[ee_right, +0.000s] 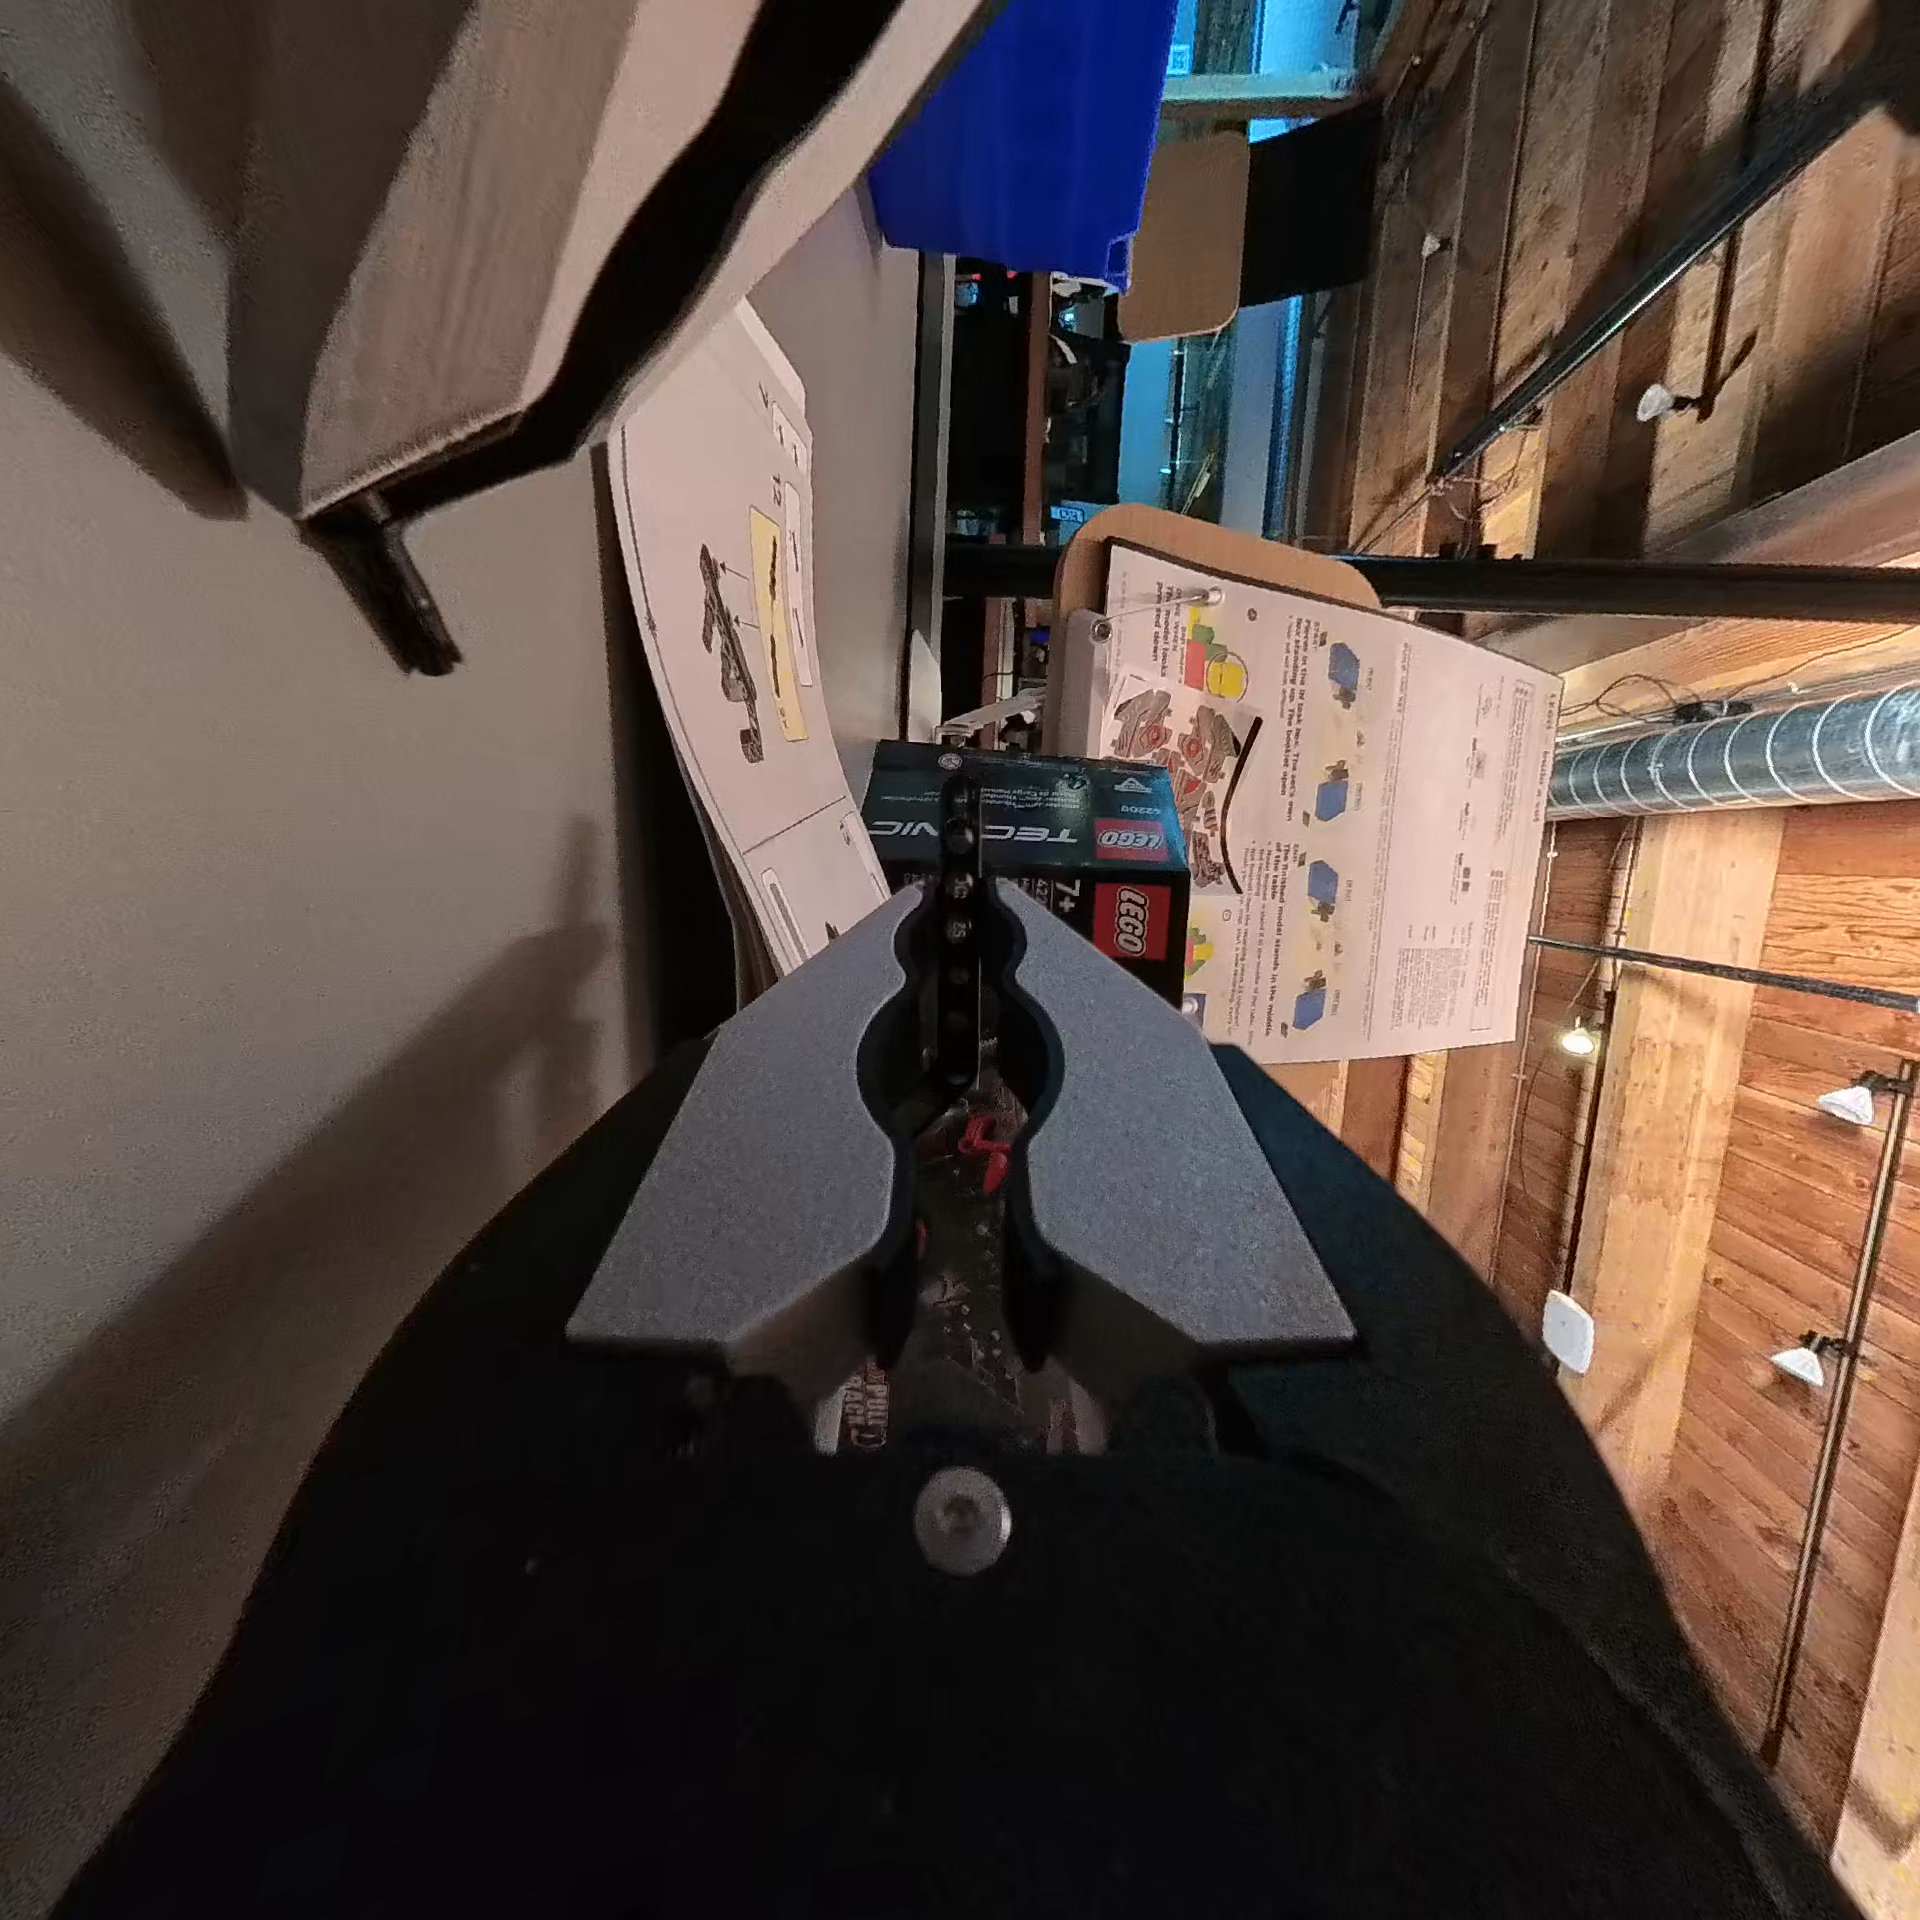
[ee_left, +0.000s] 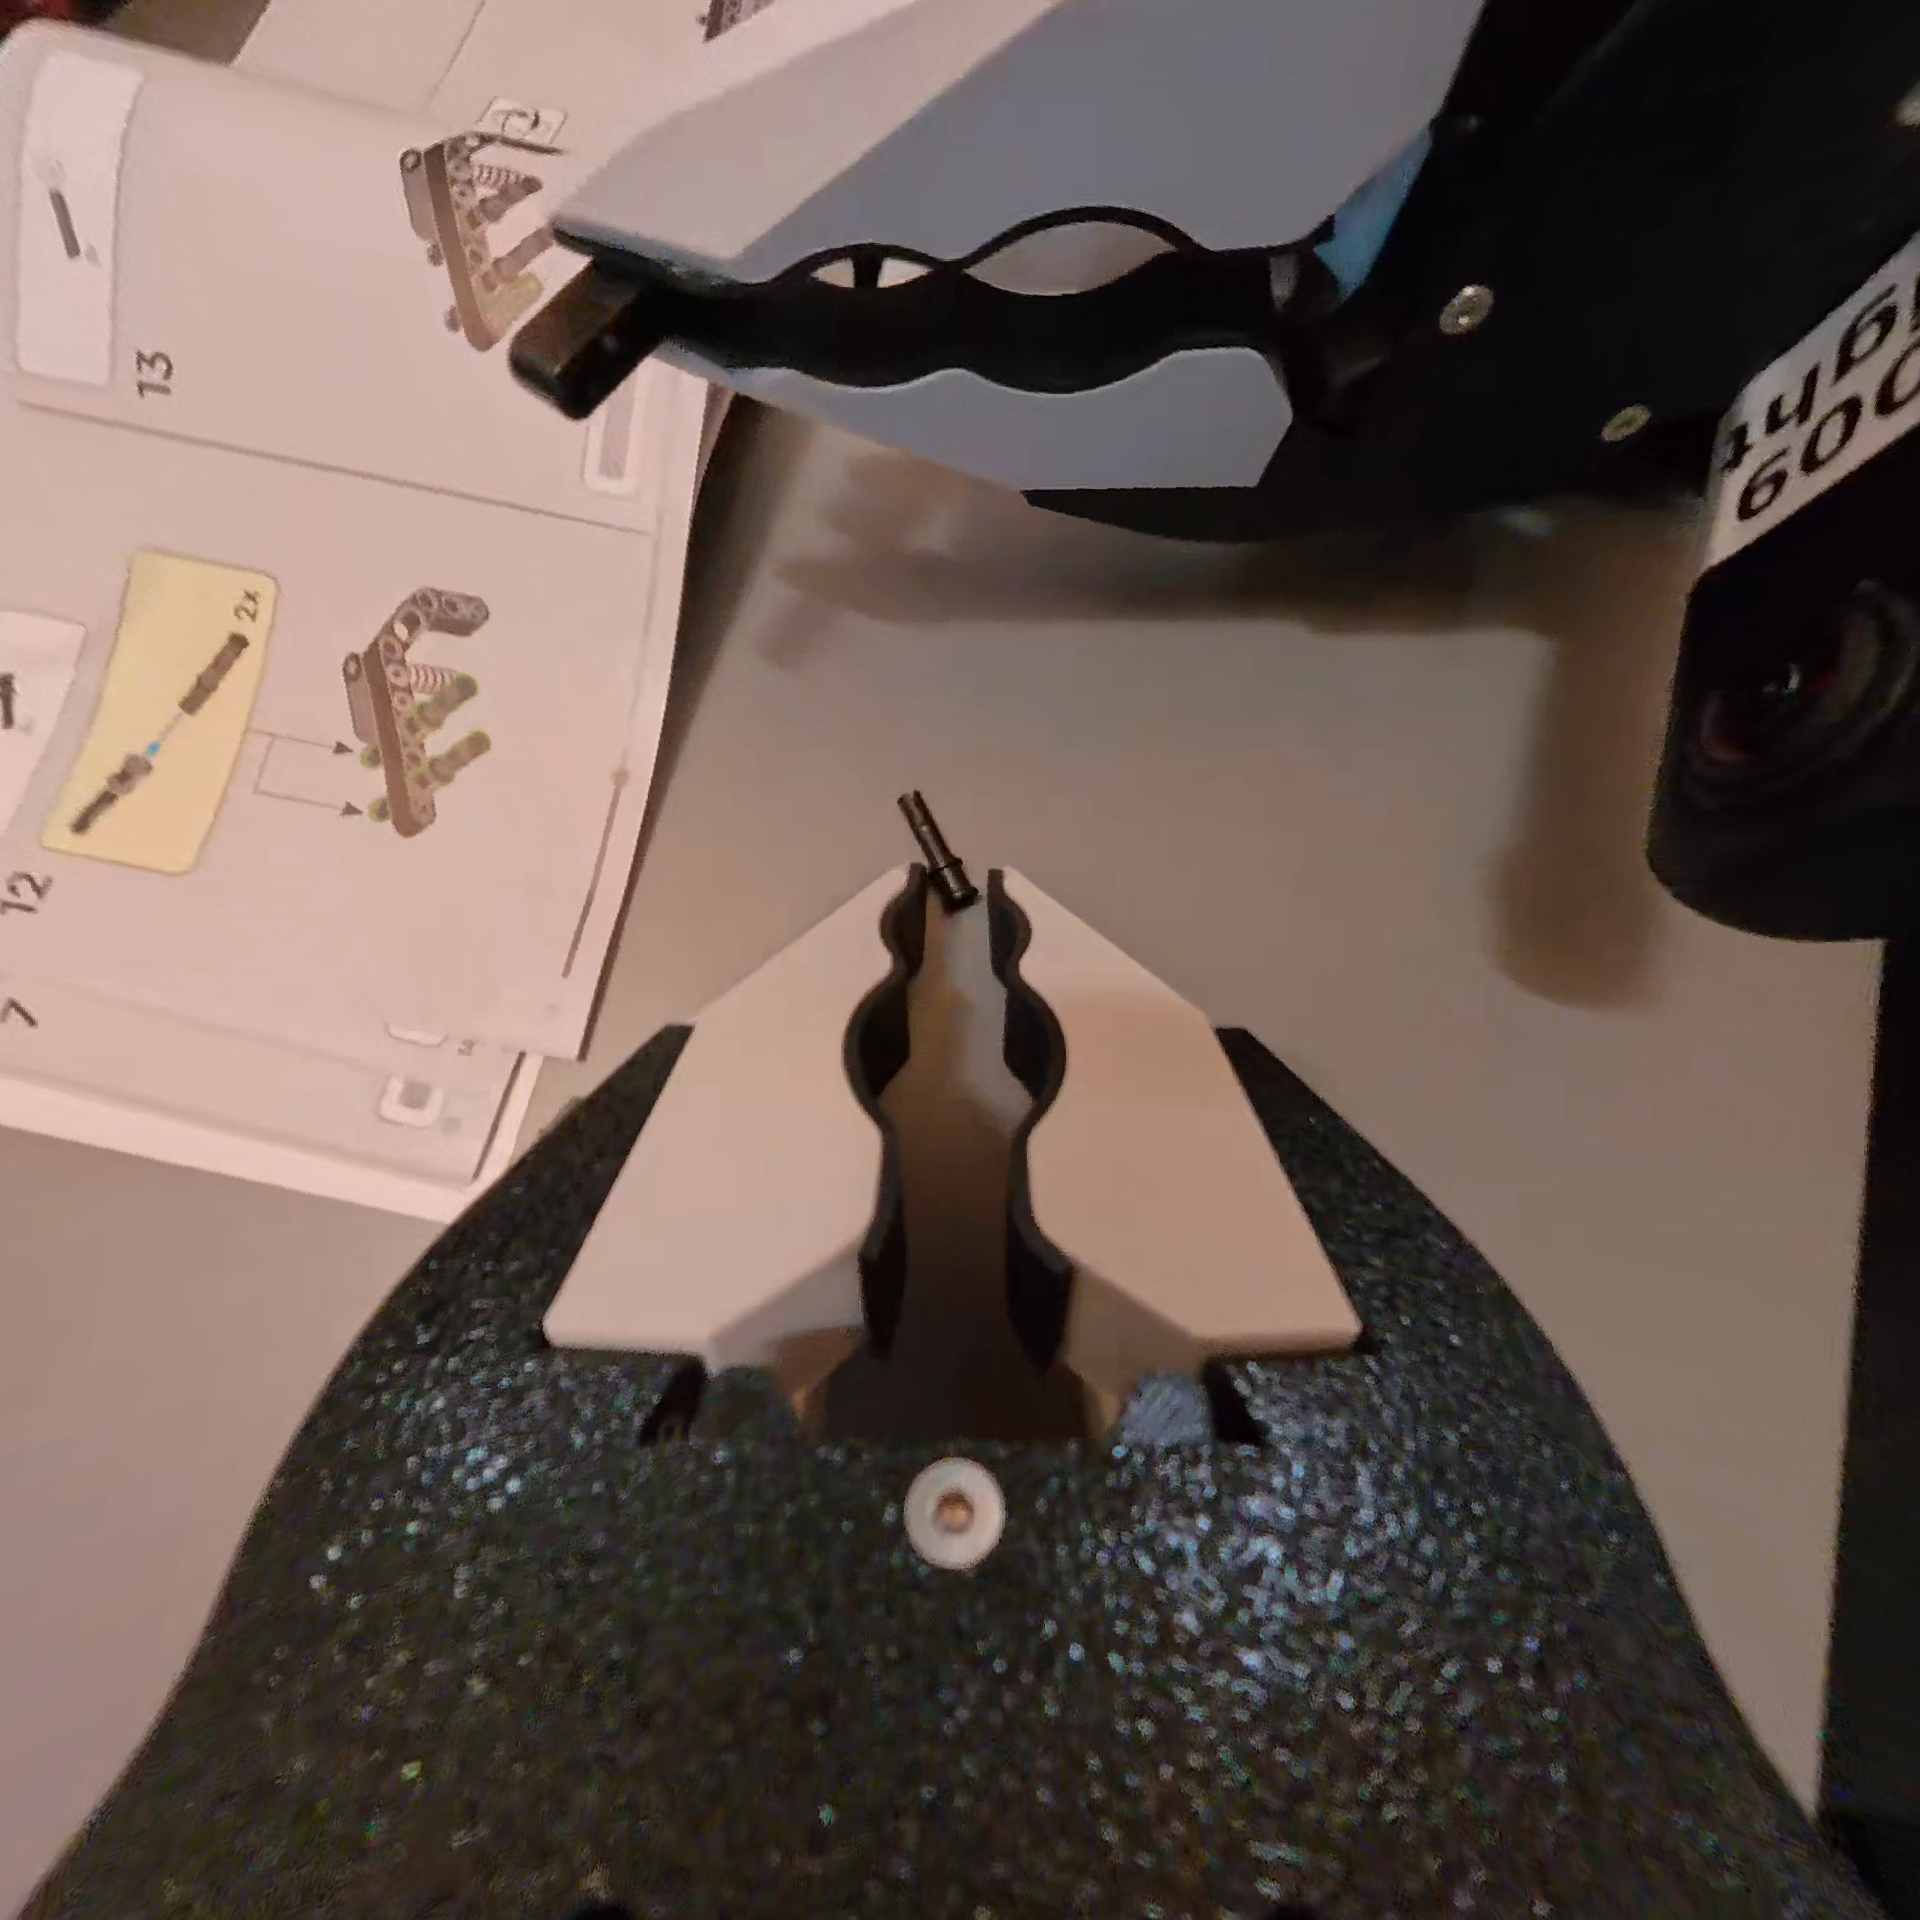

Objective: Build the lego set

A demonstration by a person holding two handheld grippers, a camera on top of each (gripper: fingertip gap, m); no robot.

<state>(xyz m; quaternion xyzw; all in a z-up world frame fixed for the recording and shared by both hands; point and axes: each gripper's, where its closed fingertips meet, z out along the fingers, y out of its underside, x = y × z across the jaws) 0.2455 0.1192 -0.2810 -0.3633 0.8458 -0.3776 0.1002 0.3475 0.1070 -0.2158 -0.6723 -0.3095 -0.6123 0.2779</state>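
Left wrist view: slim black pin.

2 close wrist views, booklet shared

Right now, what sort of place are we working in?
Probably a workshop or loft-style office, not a home: wood-plank wall, exposed metal duct, and a posted instruction sheet behind the grey table.

- Instruction booklet lies open on table, left of left tongs.
- Small pin pokes out at left tongs' tips.
- Right tongs above, over booklet's edge, beam sticking out.
- Box stands behind booklet, printed sheet right of it.
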